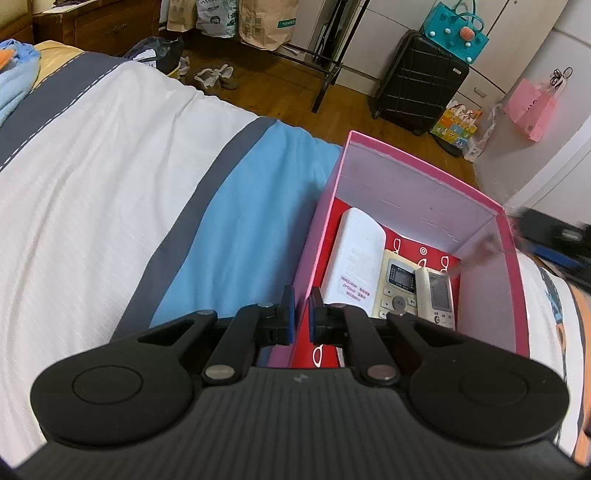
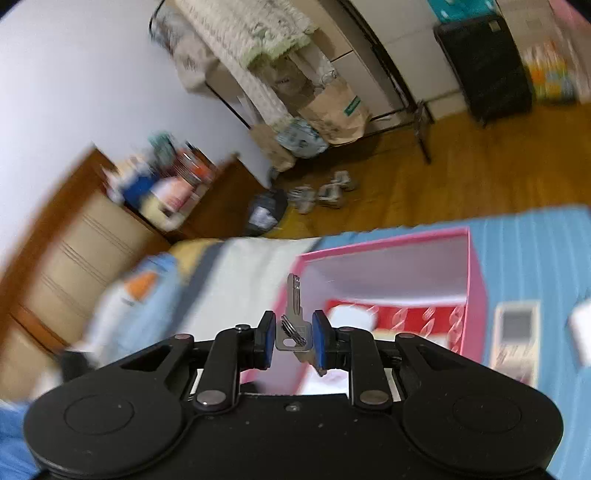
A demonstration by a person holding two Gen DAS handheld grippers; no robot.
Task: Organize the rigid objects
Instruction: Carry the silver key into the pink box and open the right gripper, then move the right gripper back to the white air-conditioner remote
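While the left gripper (image 1: 300, 314) pinches the pink box's (image 1: 511, 258) wall, the right gripper (image 2: 293, 338) — lower centre, levelled over it — clamps the keys (image 2: 293, 310).

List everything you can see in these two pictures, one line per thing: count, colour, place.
box: one, pink with a red floor, on the bed
remotes: two, cream, inside the box
white slab: one, white, inside the box beside the remotes
keys: one bunch, silver, in the right tool
bed: one, white, grey and blue cover
suitcase: one, black, on the floor by the wall
tote: one, teal, on the suitcase
pink bag: one, hanging at right
left tool: one, black, astride the box's near wall
right tool: one, black, shut on the keys
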